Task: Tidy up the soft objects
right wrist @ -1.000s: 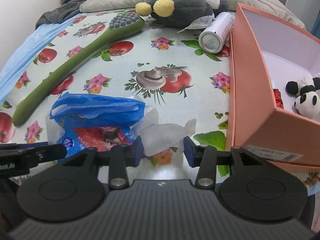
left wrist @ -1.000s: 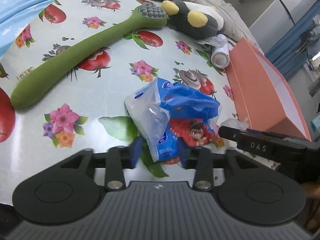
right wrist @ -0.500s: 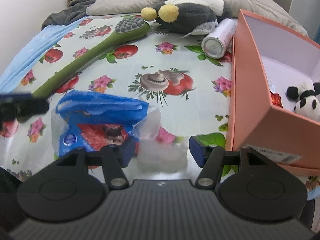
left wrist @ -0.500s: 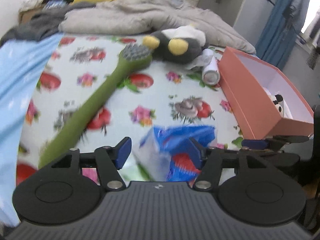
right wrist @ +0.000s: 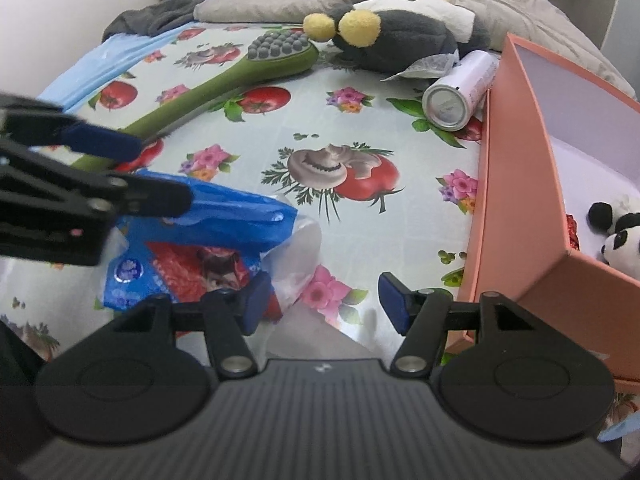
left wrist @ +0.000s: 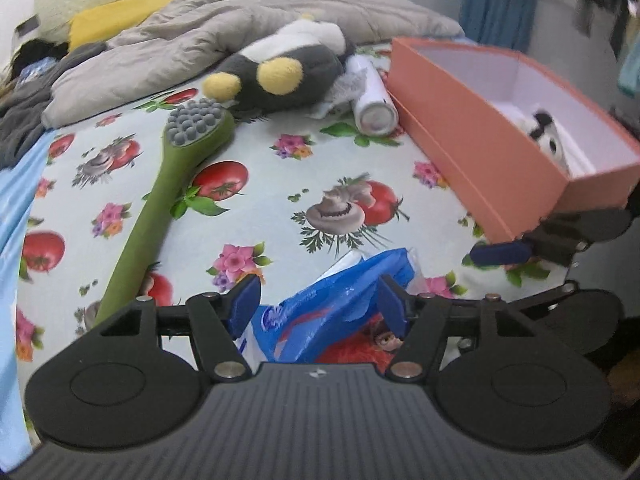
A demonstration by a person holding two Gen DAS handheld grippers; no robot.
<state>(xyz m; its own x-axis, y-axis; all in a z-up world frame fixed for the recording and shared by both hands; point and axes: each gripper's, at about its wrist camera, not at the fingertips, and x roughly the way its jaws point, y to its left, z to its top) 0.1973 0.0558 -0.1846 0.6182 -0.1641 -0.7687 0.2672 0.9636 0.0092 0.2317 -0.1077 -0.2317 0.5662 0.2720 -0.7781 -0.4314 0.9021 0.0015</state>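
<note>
The blue plastic bag lies crumpled on the printed cloth of the bed, between the released left tongs and just left of the released, empty right tongs. The salmon box with a panda toy stands right; beyond lie a green plush brush, a dark plush and a white can.
</note>
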